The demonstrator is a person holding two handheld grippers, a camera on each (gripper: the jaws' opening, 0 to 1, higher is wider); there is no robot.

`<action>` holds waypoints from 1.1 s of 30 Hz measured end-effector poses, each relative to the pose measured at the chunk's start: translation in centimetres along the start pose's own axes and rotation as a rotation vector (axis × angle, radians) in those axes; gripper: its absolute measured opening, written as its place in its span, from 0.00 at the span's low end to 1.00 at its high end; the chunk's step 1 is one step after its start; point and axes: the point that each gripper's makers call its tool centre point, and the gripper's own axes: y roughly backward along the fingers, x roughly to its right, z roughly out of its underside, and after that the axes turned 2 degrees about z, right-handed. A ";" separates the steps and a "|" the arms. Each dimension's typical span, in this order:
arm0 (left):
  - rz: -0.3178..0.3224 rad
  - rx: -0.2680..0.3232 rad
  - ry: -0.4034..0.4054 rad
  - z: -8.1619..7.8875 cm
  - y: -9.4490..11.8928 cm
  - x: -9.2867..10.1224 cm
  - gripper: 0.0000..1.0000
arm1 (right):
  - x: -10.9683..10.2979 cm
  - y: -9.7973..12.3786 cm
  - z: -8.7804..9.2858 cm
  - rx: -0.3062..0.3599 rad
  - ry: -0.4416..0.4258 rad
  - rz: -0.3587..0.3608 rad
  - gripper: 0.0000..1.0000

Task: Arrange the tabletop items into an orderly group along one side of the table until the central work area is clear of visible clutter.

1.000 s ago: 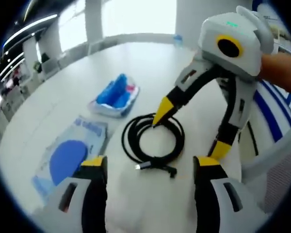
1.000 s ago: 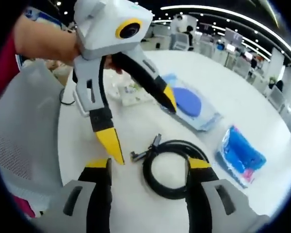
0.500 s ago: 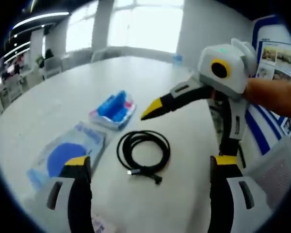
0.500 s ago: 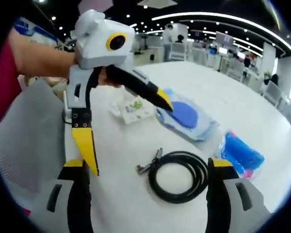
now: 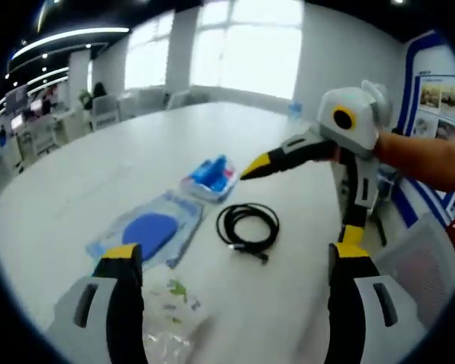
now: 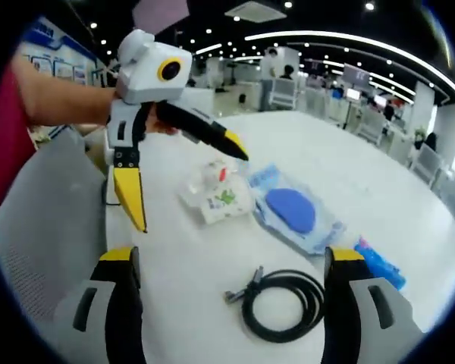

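- Left tool (image 5: 231, 262) is wide open and holding nothing, lifted off the worktop (image 5: 76, 197). Right tool (image 6: 227, 262) is the same: jaws spread wide, empty, hovering.
- Nearest the left tool there's a clear packet with small green bits (image 5: 171, 299), blurry at the bottom edge, so I can't say what's in it.
- Next out is the coiled black cable (image 5: 248, 226), lying flat and roughly dead ahead between the left jaws. In the right gripper view it (image 6: 282, 305) sits low between that tool's jaws, plug ends pointing left, so I'd guess the right tool is nearer to it.
- Left of the cable is a clear bag with a blue round disc (image 5: 150, 229).
- Just past the cable is a blue packet (image 5: 210, 174); contents too small to tell.
- Everything is still spread mid-worktop, nothing lined up along one side yet.
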 end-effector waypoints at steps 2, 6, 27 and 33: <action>-0.030 0.007 0.010 0.3 1.4 -0.9 0.99 | -0.3 -0.3 -0.7 0.008 0.009 -0.003 0.99; -0.072 0.017 0.034 1.0 3.8 -2.4 0.99 | -1.2 -1.2 -2.4 0.022 0.033 -0.017 0.99; -0.200 0.020 0.129 5.2 11.9 -6.6 0.94 | -5.2 -5.0 -6.9 0.038 0.093 -0.067 0.98; -0.225 0.022 0.158 5.9 13.3 -8.0 0.92 | -6.1 -6.0 -7.8 0.037 0.103 -0.079 0.98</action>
